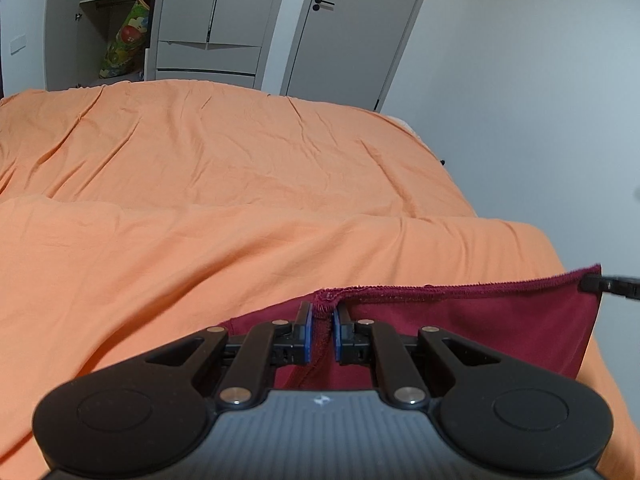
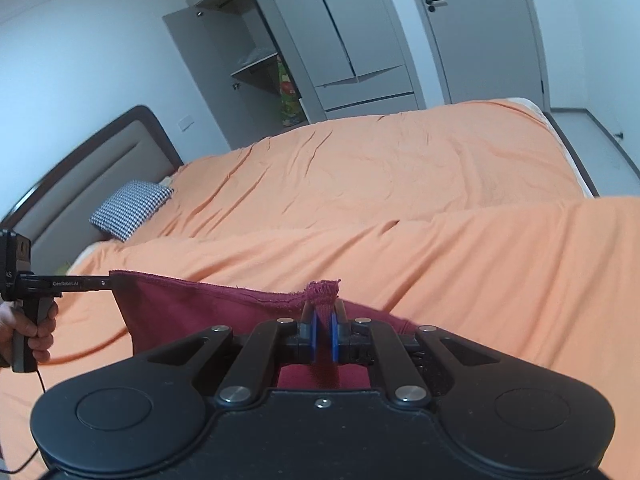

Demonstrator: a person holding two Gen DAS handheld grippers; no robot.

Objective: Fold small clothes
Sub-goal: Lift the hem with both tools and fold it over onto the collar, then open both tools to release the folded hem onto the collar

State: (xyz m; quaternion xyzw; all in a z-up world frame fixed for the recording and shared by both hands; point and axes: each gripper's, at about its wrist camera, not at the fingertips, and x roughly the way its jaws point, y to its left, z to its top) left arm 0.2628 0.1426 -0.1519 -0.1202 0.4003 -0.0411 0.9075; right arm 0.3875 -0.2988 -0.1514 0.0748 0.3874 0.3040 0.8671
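Observation:
A dark red garment (image 1: 460,320) hangs stretched between my two grippers above the orange bed cover (image 1: 240,184). My left gripper (image 1: 322,310) is shut on one top corner of its hem. My right gripper (image 2: 324,312) is shut on the other top corner, where the hem bunches up. The garment (image 2: 192,312) also shows in the right wrist view, with the left gripper (image 2: 105,281) pinching its far corner. In the left wrist view the right gripper's tip (image 1: 590,282) holds the corner at the right edge. The lower part of the garment is hidden behind the gripper bodies.
The bed cover (image 2: 400,184) has a raised fold across the near part. A checked pillow (image 2: 130,208) lies by the headboard (image 2: 80,176). A grey wardrobe (image 1: 208,20) with an open door and a room door (image 1: 352,28) stand beyond the bed.

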